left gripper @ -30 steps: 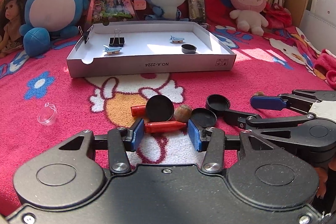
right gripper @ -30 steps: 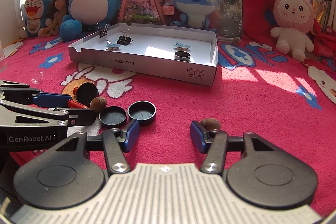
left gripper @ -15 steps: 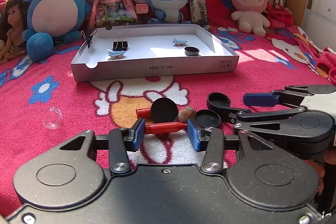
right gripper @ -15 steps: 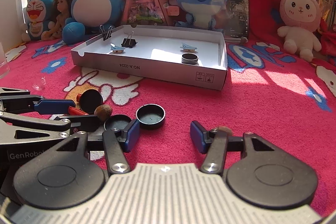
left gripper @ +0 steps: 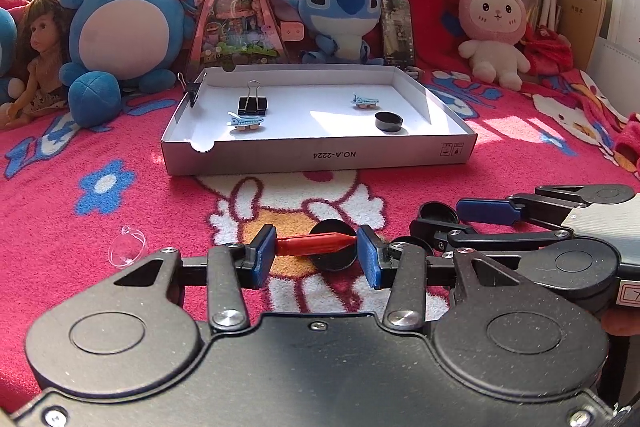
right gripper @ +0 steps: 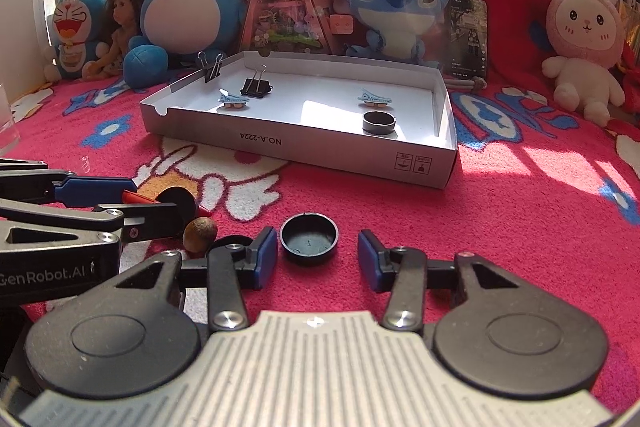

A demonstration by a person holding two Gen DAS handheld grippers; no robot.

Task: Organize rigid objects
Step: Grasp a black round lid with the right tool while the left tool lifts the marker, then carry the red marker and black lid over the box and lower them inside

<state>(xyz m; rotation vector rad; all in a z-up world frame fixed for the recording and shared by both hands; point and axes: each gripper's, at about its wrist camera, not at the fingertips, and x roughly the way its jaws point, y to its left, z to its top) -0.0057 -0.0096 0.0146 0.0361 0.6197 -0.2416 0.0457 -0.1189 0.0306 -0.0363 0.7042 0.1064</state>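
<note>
My left gripper [left gripper: 316, 259] is shut on a red crayon [left gripper: 316, 244], held lengthwise between the blue pads a little above the pink blanket. A black round lid [left gripper: 334, 247] lies just behind it. My right gripper [right gripper: 318, 259] is open, with a black cap [right gripper: 309, 239] lying hollow side up between its fingertips. A brown nut [right gripper: 199, 234] and another black cap [right gripper: 230, 241] lie to its left. The white cardboard tray [left gripper: 320, 157] ahead holds a black binder clip [left gripper: 252, 103], two blue airplane clips [left gripper: 245, 121] and a black cap [left gripper: 389, 121].
Plush toys, a doll and a triangular display case [left gripper: 236, 15] line the back behind the tray. A clear plastic dome [left gripper: 127, 250] lies on the blanket at left. A second binder clip [right gripper: 211, 67] is clipped on the tray's left wall. The right gripper [left gripper: 540, 227] sits close on my left gripper's right.
My left gripper has lifted the red crayon off the blanket. My right gripper has moved left, from the nut at its right fingertip to the black cap, now between its fingers.
</note>
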